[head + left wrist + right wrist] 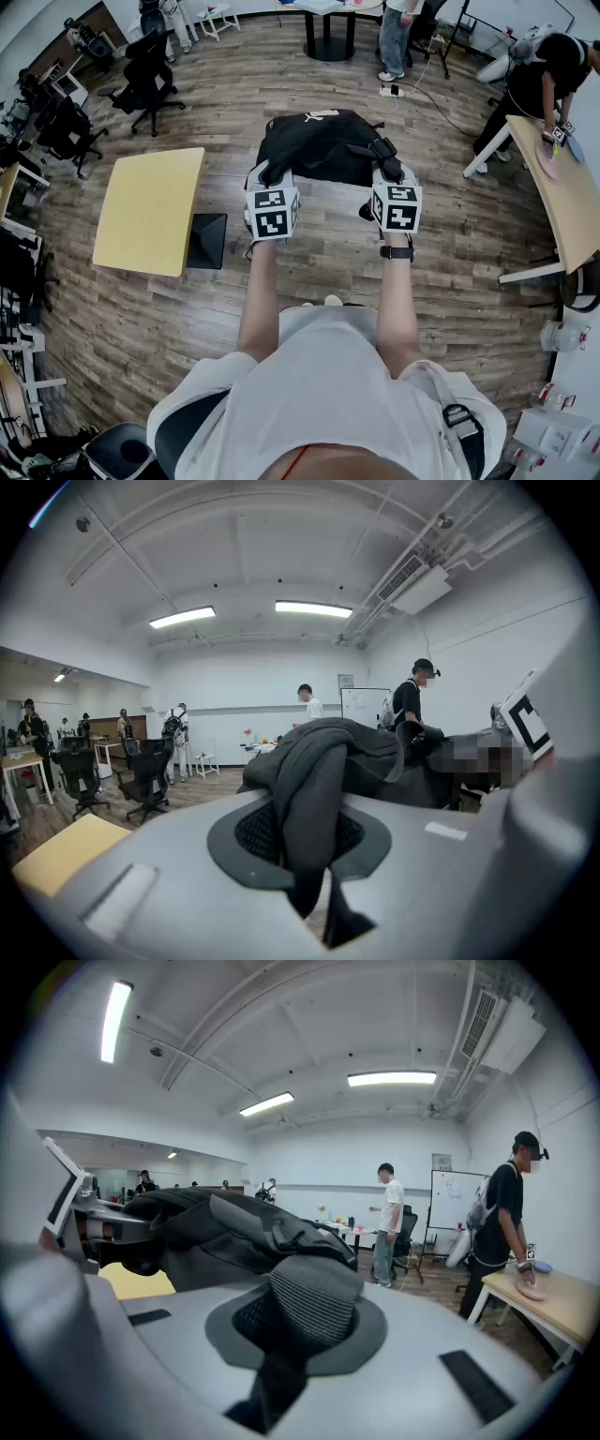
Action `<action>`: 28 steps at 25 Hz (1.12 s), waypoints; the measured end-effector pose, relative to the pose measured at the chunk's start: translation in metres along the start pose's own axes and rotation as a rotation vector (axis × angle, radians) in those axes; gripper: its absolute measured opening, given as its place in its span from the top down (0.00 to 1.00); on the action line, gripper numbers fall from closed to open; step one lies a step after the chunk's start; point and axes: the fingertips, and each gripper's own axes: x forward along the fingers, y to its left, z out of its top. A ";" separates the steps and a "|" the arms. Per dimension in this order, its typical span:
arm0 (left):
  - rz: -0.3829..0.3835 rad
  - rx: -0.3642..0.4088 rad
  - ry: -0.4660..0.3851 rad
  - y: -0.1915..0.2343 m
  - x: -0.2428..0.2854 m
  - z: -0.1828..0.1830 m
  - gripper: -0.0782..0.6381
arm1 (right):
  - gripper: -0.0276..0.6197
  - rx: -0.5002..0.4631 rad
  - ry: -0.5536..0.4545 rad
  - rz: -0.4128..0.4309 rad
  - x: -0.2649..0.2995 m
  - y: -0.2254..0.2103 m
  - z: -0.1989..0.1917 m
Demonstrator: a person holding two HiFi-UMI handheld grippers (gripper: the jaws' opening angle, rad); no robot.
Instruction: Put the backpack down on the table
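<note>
A black backpack (319, 145) hangs in the air above the wooden floor, in front of me. My left gripper (262, 175) is shut on its left shoulder strap (305, 789), which runs up between the pads in the left gripper view. Shut on the right padded strap (309, 1302) is my right gripper (386, 171). The bag's body (375, 752) fills the space between the two grippers, and it also shows in the right gripper view (197, 1232). A yellow-topped table (150, 211) stands to the left, apart from the bag.
A second light wooden table (562, 187) stands at the right, with a person (548, 75) working at it. Black office chairs (150, 70) stand at the back left. A round table (328, 19) and more people are at the far end. A dark base plate (206, 239) lies beside the yellow table.
</note>
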 end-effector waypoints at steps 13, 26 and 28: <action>0.128 -0.071 -0.011 0.092 -0.054 -0.042 0.82 | 0.88 -0.079 0.005 0.133 0.033 0.108 0.003; 0.397 -0.142 -0.044 0.233 -0.080 -0.046 0.82 | 0.88 -0.169 -0.059 0.370 0.139 0.237 0.059; 0.441 -0.153 -0.047 0.255 -0.073 -0.043 0.82 | 0.88 -0.184 -0.072 0.414 0.164 0.252 0.072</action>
